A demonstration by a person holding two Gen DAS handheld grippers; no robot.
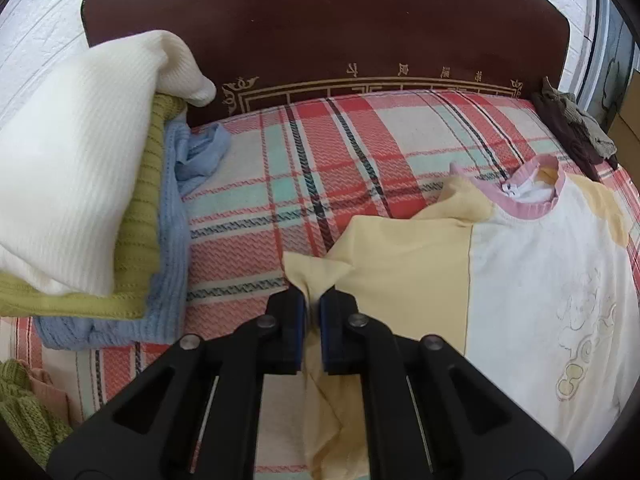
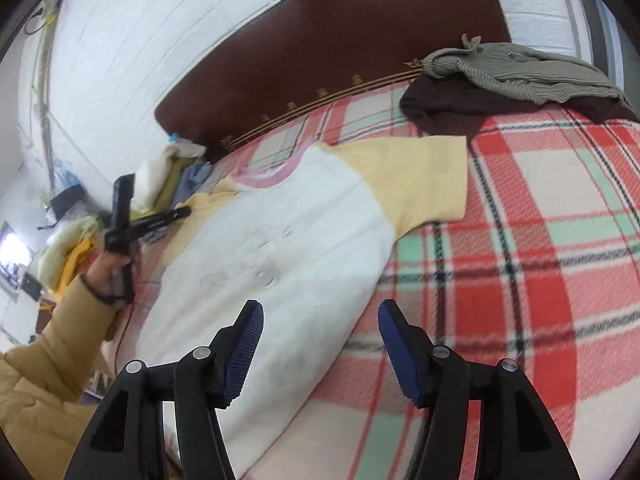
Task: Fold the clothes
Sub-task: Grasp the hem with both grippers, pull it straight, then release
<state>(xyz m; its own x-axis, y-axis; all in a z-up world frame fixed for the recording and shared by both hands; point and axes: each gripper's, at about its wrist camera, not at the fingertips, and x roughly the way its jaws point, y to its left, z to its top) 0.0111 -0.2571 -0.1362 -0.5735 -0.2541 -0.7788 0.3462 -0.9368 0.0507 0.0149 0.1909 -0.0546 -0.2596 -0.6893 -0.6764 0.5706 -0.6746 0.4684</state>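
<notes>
Two blue-padded fingers of the left gripper pinch the yellow sleeve of the T-shirt, bunching it between them. The right gripper hovers with fingers wide over the shirt's near hem, gripping nothing. White-bodied, yellow-sleeved, pink-collared, the shirt lies face up on the plaid bed, a faint print on its chest.

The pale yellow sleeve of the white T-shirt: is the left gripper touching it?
Touching. The left wrist view shows the left gripper shut on the pale yellow sleeve, fabric bunched between its blue pads.
</notes>
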